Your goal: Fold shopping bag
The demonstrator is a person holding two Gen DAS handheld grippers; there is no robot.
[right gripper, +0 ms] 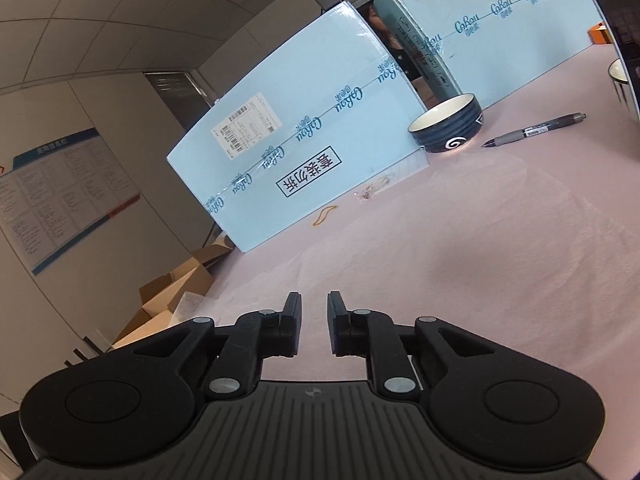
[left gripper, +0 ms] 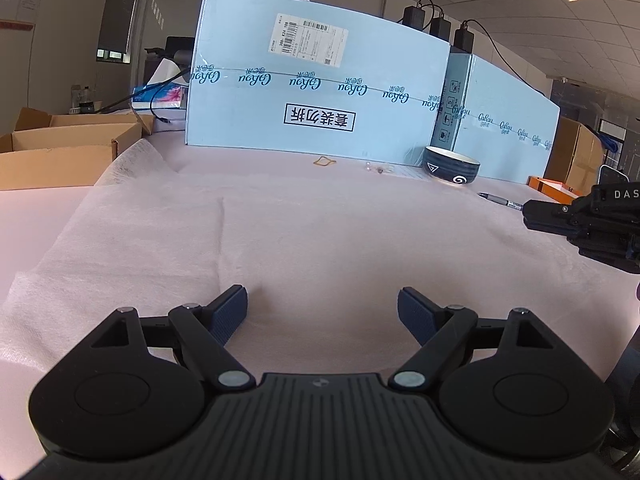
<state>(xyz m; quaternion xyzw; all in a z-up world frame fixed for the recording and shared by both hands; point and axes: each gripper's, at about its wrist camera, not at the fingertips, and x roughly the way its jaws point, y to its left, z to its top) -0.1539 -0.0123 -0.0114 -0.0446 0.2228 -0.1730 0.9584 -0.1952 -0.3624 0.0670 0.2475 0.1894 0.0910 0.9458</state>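
Holds the left gripper (left gripper: 322,304) low and tipped a little downward over the shopping bag (left gripper: 160,240), jaws spread wide with nothing between the pads and only bare cloth under them; probably poised this way to take a broad bite of fabric for a fold. Finds the bag directly beneath and ahead of that gripper: a pale, fuzzy non-woven sheet lying flat on the pink-covered table (left gripper: 24,216), with one straight crease running away just left of the left finger and the left edge trailing off toward the table's side. Shows no lifted edge or handle anywhere, so places the folding, as a judgement, at an early stage. Brings the right gripper (right gripper: 314,308) in from the right, rolled so that the table looks slanted in its own view, jaws parted by a narrow gap with nothing caught in it and the cloth showing through; suggests a hand between grips rather than carrying anything. Leaves, farther ahead, a grey pen (left gripper: 500,200) and a dark blue bowl (left gripper: 451,168) forward and to the right, a rubber band (left gripper: 325,161) straight ahead, all well clear of the fold area. Ends at the light blue cartons (left gripper: 312,92) standing as a wall behind, with open cardboard boxes (left gripper: 60,148) far left.
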